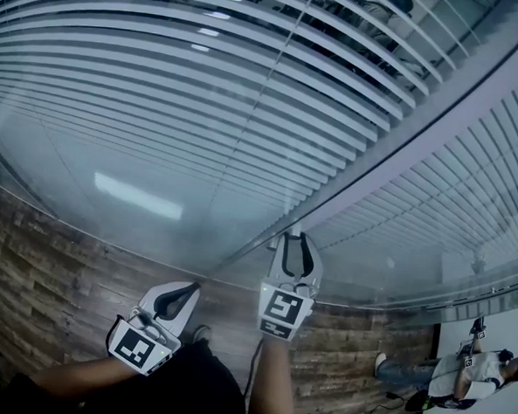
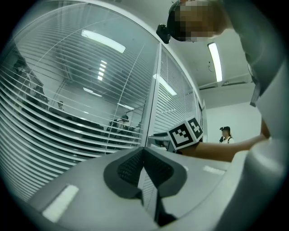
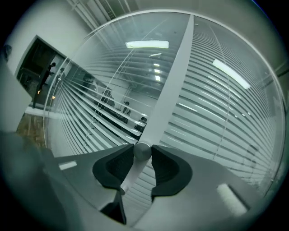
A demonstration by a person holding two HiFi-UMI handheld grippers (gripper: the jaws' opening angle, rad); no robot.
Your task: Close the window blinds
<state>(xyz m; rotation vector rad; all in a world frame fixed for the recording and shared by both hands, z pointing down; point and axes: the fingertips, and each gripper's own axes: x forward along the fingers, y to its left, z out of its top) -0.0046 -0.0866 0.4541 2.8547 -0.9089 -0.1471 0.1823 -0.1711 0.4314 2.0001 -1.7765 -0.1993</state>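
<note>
White slatted blinds [image 1: 205, 93] hang behind glass, with dark gaps between the slats; a second pane's blinds [image 1: 470, 197] are to the right. A grey frame post [image 1: 403, 141] divides the panes. My right gripper [image 1: 296, 241] reaches up to the post's lower end. In the right gripper view a small round metal knob [image 3: 142, 150] on the post [image 3: 174, 81] sits between the two dark pads, which press on it from both sides, so my right gripper [image 3: 142, 152] is shut on it. My left gripper [image 1: 187, 288] hangs lower left, shut and empty [image 2: 144, 151].
A wood-plank wall [image 1: 46, 250] runs below the glass. A person [image 1: 472, 372] sits on the floor at the lower right. The right gripper's marker cube [image 2: 185, 133] and forearm cross the left gripper view; another person [image 2: 225, 134] stands far off.
</note>
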